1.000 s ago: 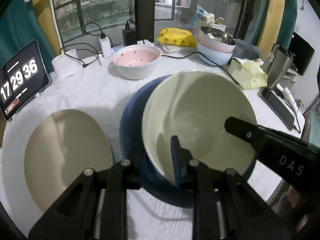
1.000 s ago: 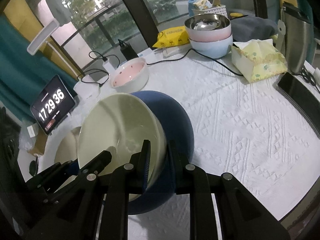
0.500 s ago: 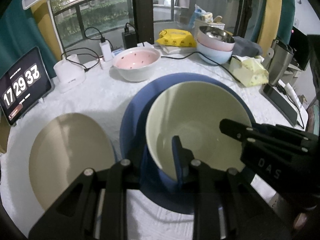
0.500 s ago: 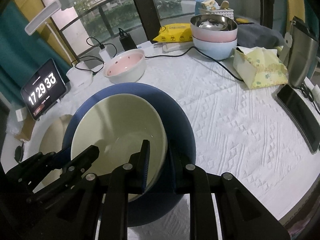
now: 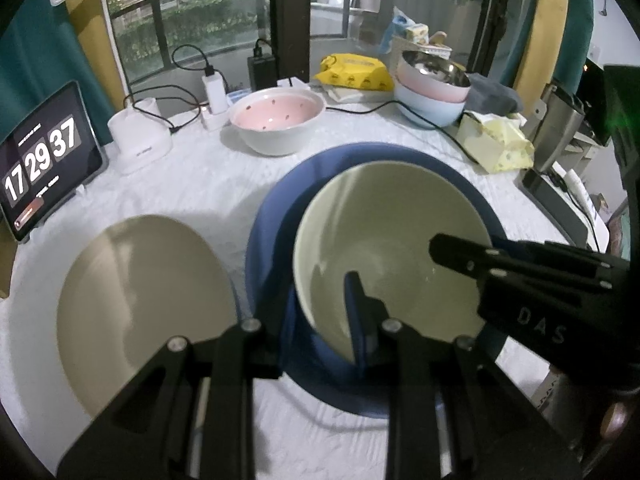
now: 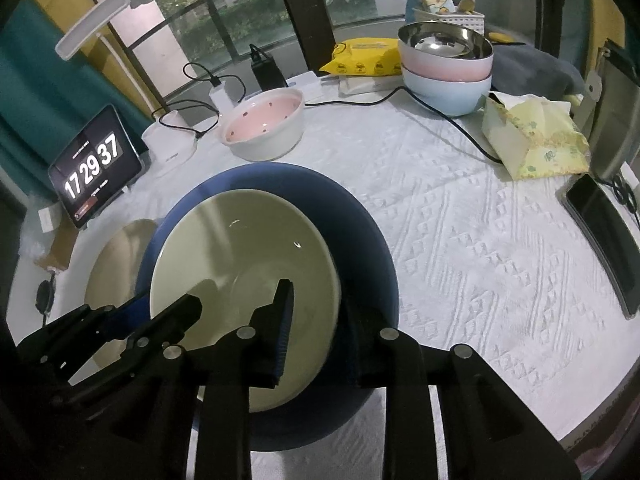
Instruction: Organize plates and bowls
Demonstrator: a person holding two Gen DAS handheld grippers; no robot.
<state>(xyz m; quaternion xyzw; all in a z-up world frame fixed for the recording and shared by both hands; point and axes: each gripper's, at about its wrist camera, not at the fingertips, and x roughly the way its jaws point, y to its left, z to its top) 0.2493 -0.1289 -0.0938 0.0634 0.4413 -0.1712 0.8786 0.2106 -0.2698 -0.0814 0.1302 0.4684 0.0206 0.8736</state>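
Cream bowl (image 6: 244,264) nested in blue bowl (image 6: 360,232) near table's (image 6: 480,248) front edge; left gripper (image 5: 316,320) clamps its rim; right gripper (image 6: 316,320) astride it, jaws just opening, seemingly loose

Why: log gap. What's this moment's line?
round cream ceramic bowl on round blue plate; left gripper shut on rim; right gripper jaws just opening, rim between

You see a glossy cream ceramic bowl (image 6: 240,256) inside a smooth matt blue plate (image 6: 360,240), on a white quilted cloth table cover (image 6: 460,248) with a raised diamond weave. Your matt tan round plate (image 5: 140,304) looks satin-smooth, the polished steel bowl (image 6: 444,42) mirror-bright, and the black gripper fingers (image 5: 360,312) dull plastic.
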